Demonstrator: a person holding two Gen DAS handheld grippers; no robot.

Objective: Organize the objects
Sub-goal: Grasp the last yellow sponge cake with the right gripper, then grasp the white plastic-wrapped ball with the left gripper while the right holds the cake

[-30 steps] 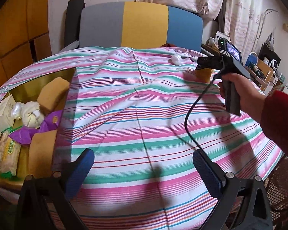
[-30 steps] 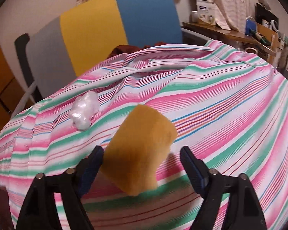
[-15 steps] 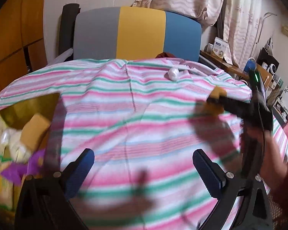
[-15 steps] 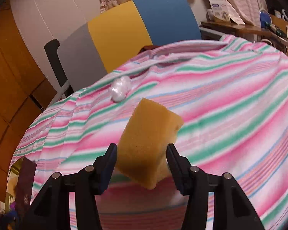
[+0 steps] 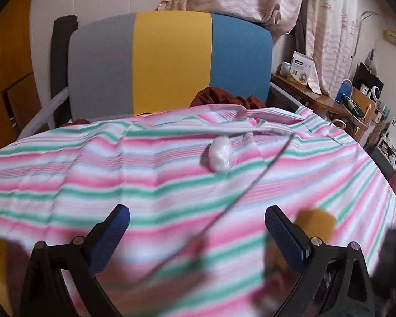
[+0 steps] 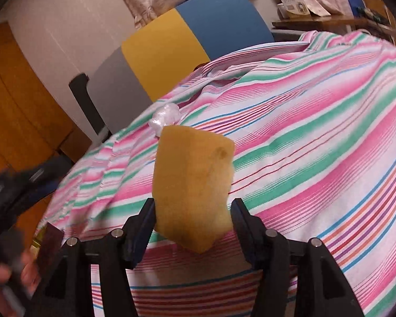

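Yellow foam fills the right gripper (image 6: 192, 223): its jaws pinch the sponge (image 6: 192, 185) from both sides, and the block rises up and ahead of them, lifted off the striped cloth (image 6: 316, 137) that covers the counter. Just beyond the sponge's top edge, a white crinkled bundle (image 6: 165, 115) lies on the cloth.

The left gripper (image 5: 196, 233) has its jaws spread wide with nothing between them. The same white bundle (image 5: 219, 153) sits well ahead of them, slightly right of centre. A thin dark cable (image 5: 250, 182) crosses the gap diagonally. The sponge (image 5: 315, 224) appears blurred just outside the right jaw.
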